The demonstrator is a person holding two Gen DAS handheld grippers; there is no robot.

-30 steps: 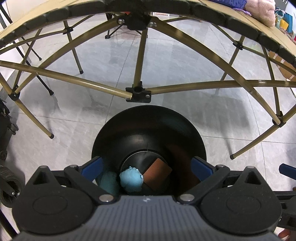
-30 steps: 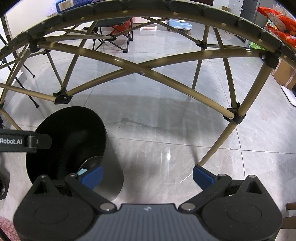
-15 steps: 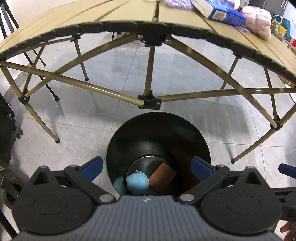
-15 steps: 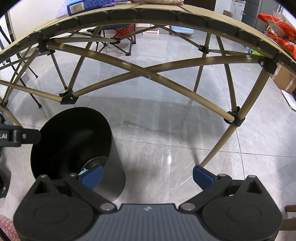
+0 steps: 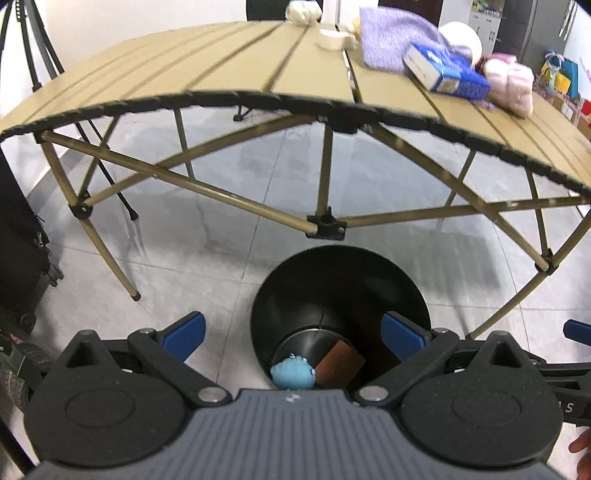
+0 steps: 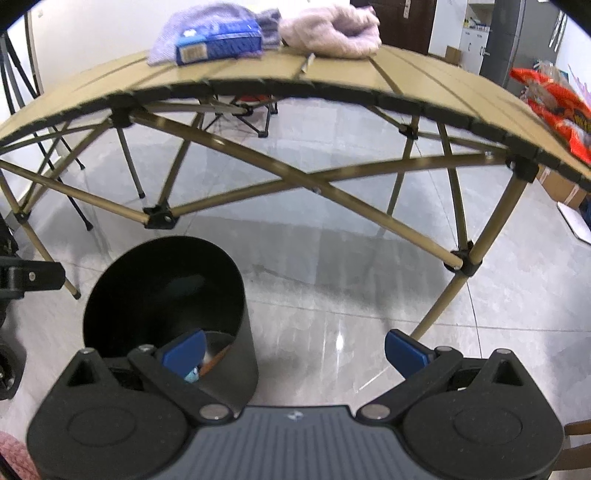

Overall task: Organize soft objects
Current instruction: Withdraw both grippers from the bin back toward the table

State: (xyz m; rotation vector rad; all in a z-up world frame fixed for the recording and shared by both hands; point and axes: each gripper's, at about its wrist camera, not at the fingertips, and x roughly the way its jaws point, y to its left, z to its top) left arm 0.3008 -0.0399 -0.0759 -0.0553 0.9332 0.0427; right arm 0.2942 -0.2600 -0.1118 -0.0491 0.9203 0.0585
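- Left tool (image 5: 291, 328) spread wide, empty, above the black bin (image 5: 340, 273) on the floor.
- Right tool (image 6: 295, 349) spread wide, holding nothing.
- Blue plush (image 5: 291, 374) lies in the bin's bottom beside a brown piece (image 5: 340, 363).
- Pink soft bundle (image 6: 332, 31) and purple knit (image 5: 391, 44) rest on the bench (image 5: 221, 70).

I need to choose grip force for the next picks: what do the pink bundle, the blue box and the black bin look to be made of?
Pink bundle: fuzzy knit or fleece, matte with slumped folds, so likely soft.
Blue box: looks like printed cardboard, with crisp edges and a label panel, so probably rigid.
Black bin: smooth and hard, with a slight sheen on its outer wall; metal or plastic, I cannot tell which.
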